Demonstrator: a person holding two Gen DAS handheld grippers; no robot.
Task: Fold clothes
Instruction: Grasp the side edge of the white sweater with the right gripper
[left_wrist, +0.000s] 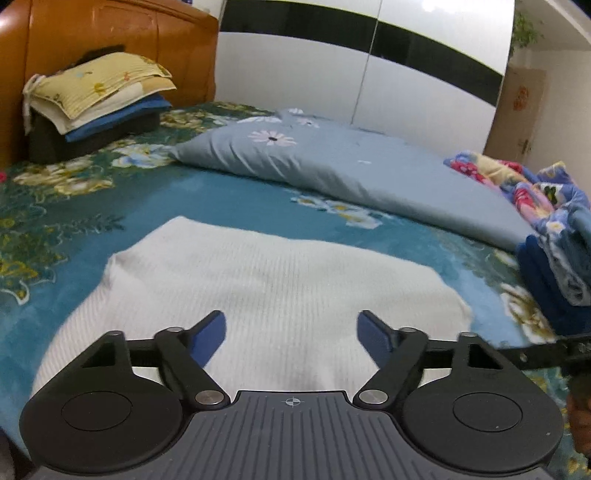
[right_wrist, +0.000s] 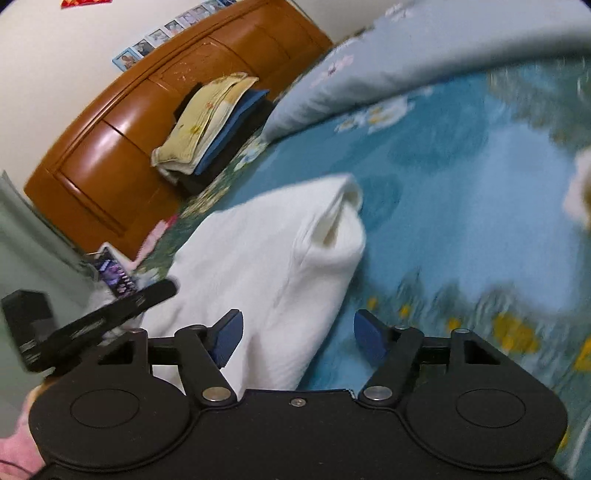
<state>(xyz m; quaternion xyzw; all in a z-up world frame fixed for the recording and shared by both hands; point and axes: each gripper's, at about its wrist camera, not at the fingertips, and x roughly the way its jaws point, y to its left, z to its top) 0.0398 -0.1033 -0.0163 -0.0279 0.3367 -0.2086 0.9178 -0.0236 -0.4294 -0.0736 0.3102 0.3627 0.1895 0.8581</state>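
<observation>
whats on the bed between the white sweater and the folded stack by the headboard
Nothing: in the left wrist view only bare teal floral bedspread separates the white sweater from the folded stack. The grey-blue pillow lies off to the side.

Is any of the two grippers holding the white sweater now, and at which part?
Nothing is held. The left gripper and the right gripper are both open above the white sweater, with no cloth between their fingers.
</observation>
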